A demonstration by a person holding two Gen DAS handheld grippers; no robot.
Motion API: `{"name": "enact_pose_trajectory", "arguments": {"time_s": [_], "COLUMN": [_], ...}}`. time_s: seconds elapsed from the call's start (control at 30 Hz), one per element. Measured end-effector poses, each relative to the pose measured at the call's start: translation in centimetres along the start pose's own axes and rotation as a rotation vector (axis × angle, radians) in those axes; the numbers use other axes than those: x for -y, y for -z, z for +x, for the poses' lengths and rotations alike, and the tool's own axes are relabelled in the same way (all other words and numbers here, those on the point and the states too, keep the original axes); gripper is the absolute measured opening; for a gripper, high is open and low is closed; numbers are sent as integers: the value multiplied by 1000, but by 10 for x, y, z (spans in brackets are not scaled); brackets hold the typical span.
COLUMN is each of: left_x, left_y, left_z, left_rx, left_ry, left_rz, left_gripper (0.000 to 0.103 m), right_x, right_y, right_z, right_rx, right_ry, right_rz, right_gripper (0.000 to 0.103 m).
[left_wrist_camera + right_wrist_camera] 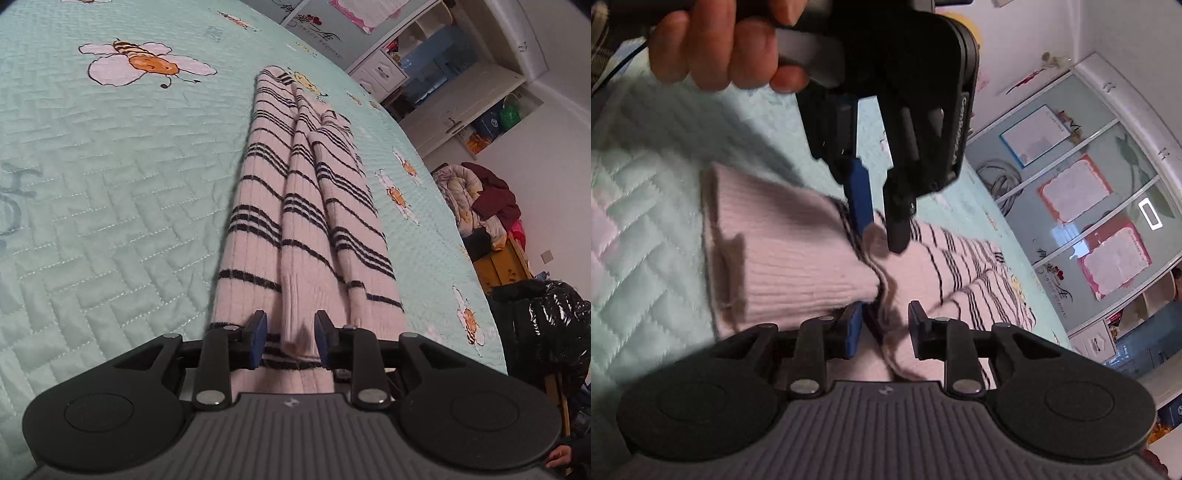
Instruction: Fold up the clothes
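A pale pink ribbed sweater [306, 206] with thin black stripes lies folded into a long narrow strip on the mint quilted bedspread [110, 184]. My left gripper [291, 328] stands open at the strip's near end, a plain sleeve cuff [297, 314] lying loose between its pads. In the right wrist view the sweater [798, 266] shows its plain hem on the left and stripes on the right. My right gripper [885, 325] is open over a wavy fabric edge. The left gripper [882, 236] points down at the same end, open, with a person's hand [720, 48] around its handle.
The bed's edge curves along the right. Beyond it stand white cabinets [443, 103], a heap of clothes [476, 195] on a yellow stand and a shiny black jacket [546, 332]. Wardrobe doors with pink posters [1089, 206] fill the right wrist view's right side.
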State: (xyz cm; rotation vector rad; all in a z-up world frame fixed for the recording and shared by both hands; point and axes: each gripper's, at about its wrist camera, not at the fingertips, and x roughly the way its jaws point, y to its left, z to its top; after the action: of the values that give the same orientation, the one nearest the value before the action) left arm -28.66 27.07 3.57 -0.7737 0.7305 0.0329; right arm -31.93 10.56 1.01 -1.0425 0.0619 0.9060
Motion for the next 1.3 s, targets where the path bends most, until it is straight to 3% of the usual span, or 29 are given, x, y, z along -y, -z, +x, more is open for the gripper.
{"name": "enact_pose_trajectory", "arguments": {"time_s": [0.13, 0.2, 0.23, 0.27, 0.3, 0.4, 0.5, 0.57, 0.7, 0.83, 0.87, 0.97, 1.13, 1.3], "left_x": [0, 0, 3, 5, 8, 15, 13, 2, -5, -7, -8, -5, 14, 54], "left_y": [-3, -4, -4, -3, -2, 4, 12, 15, 13, 8, 7, 6, 0, -14], "left_z": [7, 9, 8, 7, 4, -11, -15, -4, 2, -2, -2, -12, -36, -30], "left_rx": [9, 11, 15, 20, 28, 40, 28, 11, 8, -4, -7, 1, 115, 155], "left_ry": [19, 31, 45, 58, 71, 71, 22, -14, 16, 60, 72, 64, -31, 94], "left_rz": [0, 13, 25, 39, 52, 76, 116, 86, 53, 19, 10, 23, 96, 231], "left_gripper": [27, 5, 2, 2, 2, 2, 2, 3, 4, 21, 28, 34, 31, 31], "right_x": [-1, -3, -3, -1, 1, 12, 21, 16, 1, 1, 5, 19, 61, 123], "right_y": [-2, -3, -4, -4, -3, -3, -4, -1, 4, 6, 8, 13, 31, 60], "right_z": [7, 9, 8, 8, 8, 1, -14, -13, -6, -10, -13, -25, -56, -39], "right_rx": [-11, -8, -7, -8, -9, -2, 14, 11, -6, 11, 20, 45, 89, 110], "right_ry": [31, 47, 55, 57, 59, 46, 7, -13, -27, -11, -13, -24, -89, -209], "right_rz": [-12, -33, -40, -42, -39, 27, 79, 65, 22, 34, 60, 153, 546, 1026], "right_gripper": [26, 25, 24, 11, 4, 4, 4, 4, 4, 5, 6, 12, 17, 18]}}
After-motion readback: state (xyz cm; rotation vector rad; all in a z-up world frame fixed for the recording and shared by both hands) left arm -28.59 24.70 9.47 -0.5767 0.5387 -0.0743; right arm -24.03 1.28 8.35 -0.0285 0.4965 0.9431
